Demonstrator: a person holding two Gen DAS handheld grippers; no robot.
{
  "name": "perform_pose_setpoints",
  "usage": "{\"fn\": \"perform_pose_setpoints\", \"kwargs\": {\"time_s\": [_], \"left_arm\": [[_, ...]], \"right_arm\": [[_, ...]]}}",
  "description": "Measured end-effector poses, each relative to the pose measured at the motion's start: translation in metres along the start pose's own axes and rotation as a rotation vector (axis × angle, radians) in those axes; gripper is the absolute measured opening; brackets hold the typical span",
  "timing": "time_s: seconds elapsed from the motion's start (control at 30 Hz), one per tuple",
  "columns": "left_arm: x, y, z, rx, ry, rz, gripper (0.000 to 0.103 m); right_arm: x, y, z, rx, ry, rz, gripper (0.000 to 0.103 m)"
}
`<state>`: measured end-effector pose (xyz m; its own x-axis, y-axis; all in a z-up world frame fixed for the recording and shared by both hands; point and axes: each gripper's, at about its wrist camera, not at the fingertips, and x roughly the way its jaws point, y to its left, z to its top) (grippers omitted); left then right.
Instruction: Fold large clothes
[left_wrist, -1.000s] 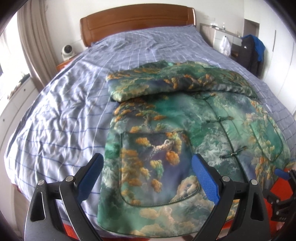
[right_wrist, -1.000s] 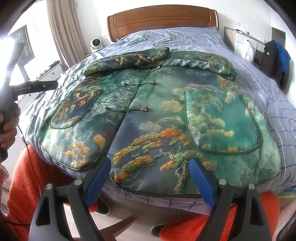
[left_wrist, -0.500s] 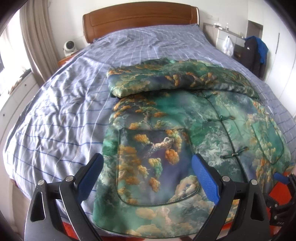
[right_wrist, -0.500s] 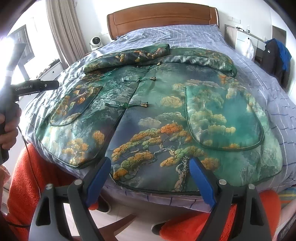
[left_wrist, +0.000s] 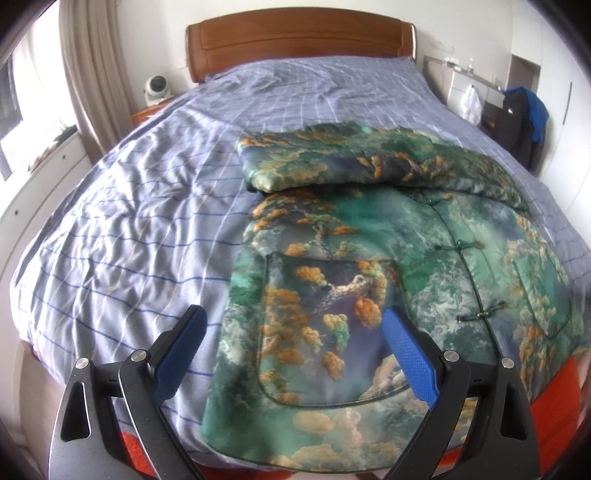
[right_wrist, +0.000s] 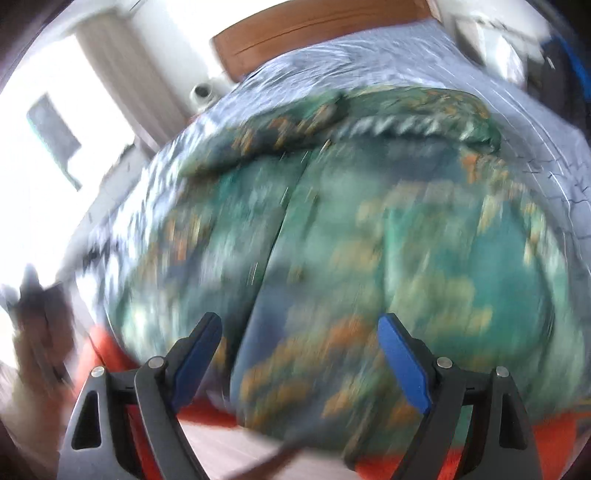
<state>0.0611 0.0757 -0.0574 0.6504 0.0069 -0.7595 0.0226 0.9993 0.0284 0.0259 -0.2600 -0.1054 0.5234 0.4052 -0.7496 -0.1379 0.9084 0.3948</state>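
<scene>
Jacket: a green padded jacket (left_wrist: 388, 266) printed with orange trees and clouds is laid flat, front up, on the near right part of the bed (left_wrist: 140, 229); its hem hangs at the near edge.
Sleeves: both are seen folded across the far end of the jacket, forming a thick band (left_wrist: 354, 162).
Pocket: a patch pocket (left_wrist: 328, 328) is shown on the near left panel, between the left fingers in that view.
Fastenings: knotted frog buttons (left_wrist: 458, 244) are seen closed down the middle.
Left gripper (left_wrist: 295, 358): held above the jacket's near left corner; its blue-padded fingers (left_wrist: 410, 354) are spread wide and nothing is gripped.
Right gripper (right_wrist: 299, 354): held above the near hem at the middle; the view is heavily blurred, but the fingers are spread wide and nothing is held.
Headboard (left_wrist: 299, 44): brown wood, at the far end of the bed.
Curtain (left_wrist: 92, 74): hung far left.
</scene>
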Motion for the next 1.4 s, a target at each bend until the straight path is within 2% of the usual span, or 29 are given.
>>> {"fn": "perform_pose_setpoints", "kwargs": {"time_s": [0.1,0.2,0.33,0.4,0.47,0.5,0.53,0.57,0.6,0.63,0.7,0.73,0.77,0.83,0.87,0.9,0.93,1.0,1.1,1.17,1.27,1.3,1.4], "left_arm": [[0.000,0.007,-0.005,-0.019,-0.006,0.009,0.097],[0.004,0.015,-0.010,-0.049,0.018,0.005,0.097],[0.006,0.025,-0.019,-0.089,0.035,0.007,0.097],[0.006,0.030,-0.024,-0.105,0.041,0.011,0.097],[0.007,0.035,-0.030,-0.115,0.051,0.019,0.097],[0.009,0.038,-0.033,-0.118,0.061,0.027,0.097],[0.011,0.041,-0.036,-0.121,0.072,0.038,0.097],[0.012,0.044,-0.039,-0.123,0.078,0.045,0.097],[0.013,0.047,-0.043,-0.128,0.082,0.053,0.097],[0.015,0.050,-0.045,-0.134,0.084,0.058,0.097],[0.021,0.054,-0.050,-0.151,0.099,0.063,0.097],[0.026,0.055,-0.050,-0.156,0.112,0.062,0.097],[0.031,0.054,-0.049,-0.160,0.132,0.059,0.097],[0.033,0.050,-0.045,-0.159,0.137,0.047,0.097],[0.030,0.047,-0.039,-0.151,0.124,0.029,0.097],[0.028,0.044,-0.033,-0.141,0.111,0.015,0.097],[0.027,0.043,-0.024,-0.130,0.099,0.005,0.097],[0.025,0.041,0.005,-0.115,0.061,-0.014,0.097],[0.031,0.036,0.056,-0.099,-0.017,-0.051,0.098],[0.042,0.032,0.085,-0.097,-0.079,-0.025,0.098],[0.077,0.021,0.128,-0.100,-0.117,-0.022,0.098],[0.089,0.019,0.137,-0.097,-0.125,-0.017,0.098],[0.130,0.009,0.154,-0.081,-0.122,0.063,0.098]], "right_arm": [[0.005,-0.028,0.079,0.087,-0.054,0.016,0.086],[0.036,-0.043,0.147,0.096,-0.030,0.071,0.086],[0.097,-0.064,0.202,0.234,0.021,0.142,0.083],[0.136,-0.067,0.214,0.303,0.089,0.183,0.077],[0.163,-0.067,0.217,0.356,0.108,0.189,0.073],[0.173,-0.066,0.218,0.369,0.116,0.185,0.064],[0.184,-0.063,0.219,0.371,0.115,0.163,0.032],[0.185,-0.058,0.221,0.354,0.087,0.114,0.017],[0.180,-0.053,0.223,0.328,0.054,0.079,0.016],[0.168,-0.043,0.227,0.272,-0.022,0.038,0.016],[0.154,-0.021,0.233,0.126,-0.113,-0.037,0.016],[0.159,-0.012,0.234,0.055,-0.104,-0.103,0.016],[0.169,-0.008,0.232,0.010,-0.059,-0.147,0.017],[0.196,-0.008,0.224,-0.022,0.066,-0.198,0.021],[0.201,-0.009,0.218,-0.021,0.071,-0.202,0.022],[0.199,-0.010,0.217,-0.017,0.053,-0.196,0.025],[0.193,-0.011,0.216,-0.002,0.029,-0.179,0.035],[0.175,-0.015,0.215,0.044,-0.022,-0.138,0.046],[0.144,-0.017,0.209,0.054,-0.090,-0.111,0.046],[0.125,-0.009,0.198,0.042,-0.125,-0.084,0.046],[0.082,0.001,0.163,0.010,-0.166,-0.036,0.049],[0.064,0.006,0.141,-0.004,-0.174,-0.013,0.050],[0.030,0.015,0.084,-0.037,-0.182,0.023,0.057]]}}
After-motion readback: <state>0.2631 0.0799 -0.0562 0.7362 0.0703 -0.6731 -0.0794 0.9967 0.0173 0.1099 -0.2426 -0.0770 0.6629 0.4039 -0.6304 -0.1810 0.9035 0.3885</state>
